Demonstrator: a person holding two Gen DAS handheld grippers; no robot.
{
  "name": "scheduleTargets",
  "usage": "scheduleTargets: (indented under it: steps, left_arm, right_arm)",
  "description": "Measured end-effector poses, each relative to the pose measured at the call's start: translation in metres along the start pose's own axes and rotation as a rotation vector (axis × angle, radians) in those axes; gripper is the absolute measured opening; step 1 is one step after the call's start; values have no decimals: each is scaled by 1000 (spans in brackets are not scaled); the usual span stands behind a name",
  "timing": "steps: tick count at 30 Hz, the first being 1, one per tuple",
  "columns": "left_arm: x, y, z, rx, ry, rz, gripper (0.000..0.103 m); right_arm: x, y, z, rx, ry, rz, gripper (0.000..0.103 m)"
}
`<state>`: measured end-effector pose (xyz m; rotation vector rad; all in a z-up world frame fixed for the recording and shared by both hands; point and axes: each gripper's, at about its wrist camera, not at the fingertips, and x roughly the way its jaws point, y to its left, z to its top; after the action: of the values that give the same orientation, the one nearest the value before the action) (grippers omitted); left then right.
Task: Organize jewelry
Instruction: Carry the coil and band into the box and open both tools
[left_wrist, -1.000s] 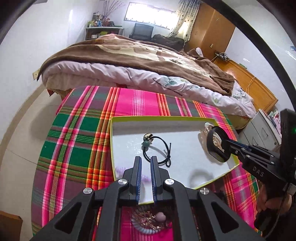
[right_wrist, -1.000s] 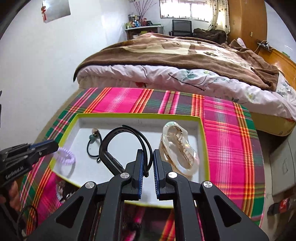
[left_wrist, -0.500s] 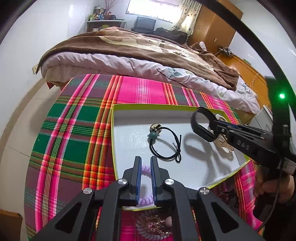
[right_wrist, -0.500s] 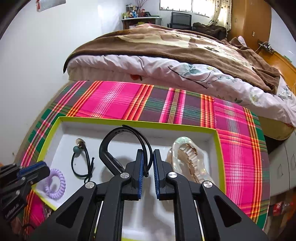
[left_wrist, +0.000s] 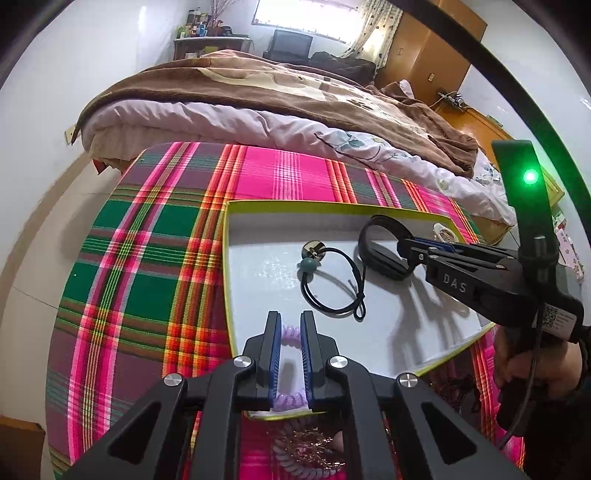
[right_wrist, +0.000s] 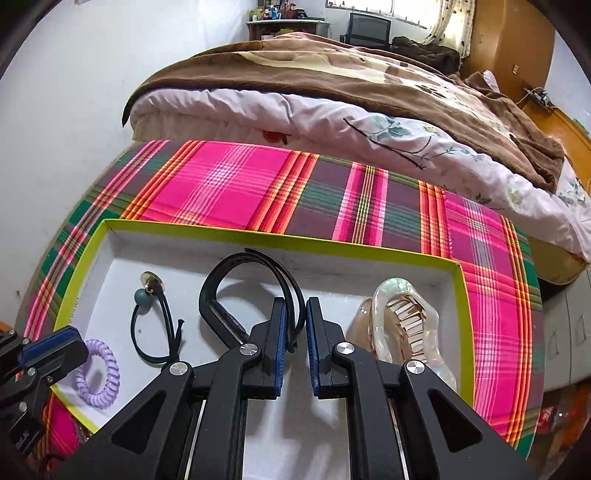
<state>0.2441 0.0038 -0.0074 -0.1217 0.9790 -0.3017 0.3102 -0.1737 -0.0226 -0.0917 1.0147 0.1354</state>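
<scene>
A white tray with a lime rim (left_wrist: 288, 202) (right_wrist: 266, 236) sits on the plaid table. My right gripper (right_wrist: 294, 306) is shut on a black wristband (right_wrist: 221, 284), held low over the tray's middle; it also shows in the left wrist view (left_wrist: 384, 251). In the tray lie a black hair tie with a teal bead (left_wrist: 332, 280) (right_wrist: 155, 325), a lilac spiral hair tie (right_wrist: 98, 373) and a clear hair claw (right_wrist: 402, 328). My left gripper (left_wrist: 290, 321) hovers over the lilac tie (left_wrist: 290, 328) at the tray's near edge, jaws narrowly parted and empty.
The table wears a pink, green and orange plaid cloth (left_wrist: 147, 258). More jewelry, a pale spiral tie with gold chain (left_wrist: 306, 450), lies on the cloth under my left gripper. A bed with a brown blanket (left_wrist: 258, 92) stands right behind the table.
My right gripper has carried the wristband forward and down over the tray's middle. My left gripper has drawn back toward the tray's near edge, over the lilac tie.
</scene>
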Motion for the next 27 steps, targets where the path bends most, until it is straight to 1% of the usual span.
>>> scheduleTargets:
  steps: [2, 6, 7, 11, 12, 13, 15, 20, 23, 25, 26, 27]
  left_arm:
    - [1, -1, 0, 3, 3, 6, 11]
    - [-1, -1, 0, -1, -3, -2, 26]
    - [-2, 0, -1, -2, -5, -1, 28]
    - [-5, -1, -2, 0, -8, 4, 29]
    - [-6, -1, -3, 2, -9, 4, 32]
    - [-7, -1, -3, 1, -9, 5, 37]
    - [-9, -2, -3, 2, -15, 7, 42]
    - [-14, -2, -4, 2, -23, 3, 43]
    - [-17, -2, -5, 1, -26, 4, 47]
    - [-20, -2, -6, 3, -31, 0, 49]
    - [-22, -2, -6, 2, -34, -1, 49]
    - [-24, -2, -7, 2, -36, -1, 49]
  right_arm:
    - [1, 0, 0, 0, 2, -6, 11]
    - [2, 1, 1, -7, 4, -16, 11]
    - [2, 2, 1, -9, 5, -18, 11]
    - [1, 2, 1, -10, 1, -18, 11]
    - [1, 2, 1, -11, 1, -18, 11]
    - [1, 2, 1, -10, 2, -18, 11]
    - [0, 2, 0, -9, 0, -18, 12]
    - [-5, 2, -1, -4, -16, -8, 15]
    - [-9, 1, -1, -1, -27, 2, 16]
    - [-13, 2, -2, -1, -40, 8, 18]
    - [-15, 2, -3, -1, -45, 14, 23]
    - [-17, 2, -3, 1, -49, 20, 31]
